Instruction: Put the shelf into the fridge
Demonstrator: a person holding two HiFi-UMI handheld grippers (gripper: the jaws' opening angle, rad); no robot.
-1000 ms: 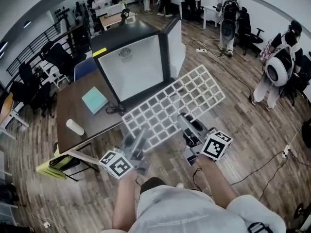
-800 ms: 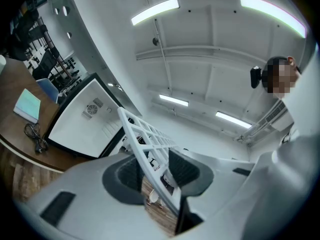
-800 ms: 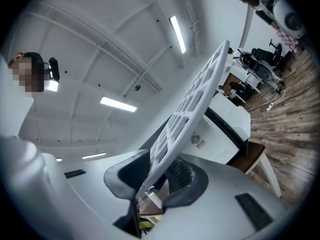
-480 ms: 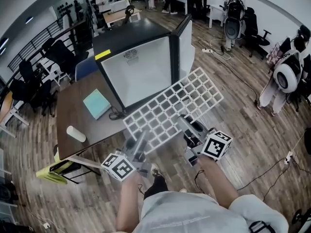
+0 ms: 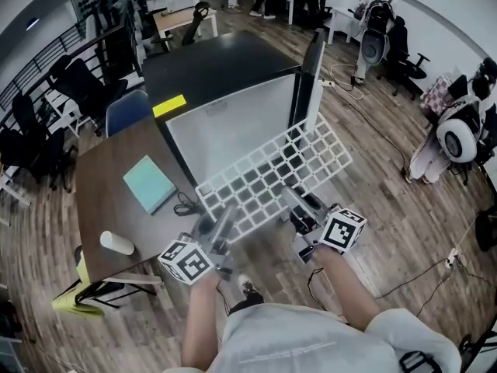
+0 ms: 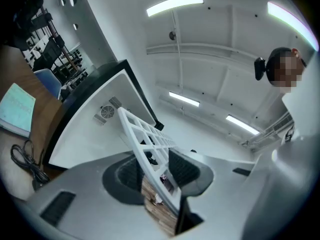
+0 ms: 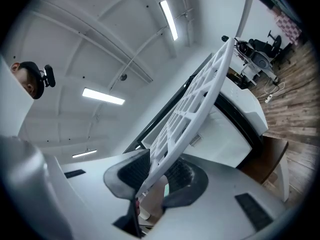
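White grid shelf [image 5: 272, 173] hangs tilted in the air, right in front of the open fridge [image 5: 233, 123] that sits on the brown table [image 5: 101, 185]. The left gripper [image 5: 220, 225] and right gripper [image 5: 301, 207] each pinch the shelf's near edge, with their pads clamped on its rim.

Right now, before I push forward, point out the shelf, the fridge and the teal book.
shelf [image 5: 272, 176]: head view, middle of the white grid.
fridge [image 5: 229, 127]: head view, its white interior.
teal book [image 5: 149, 183]: head view, centre of its cover.
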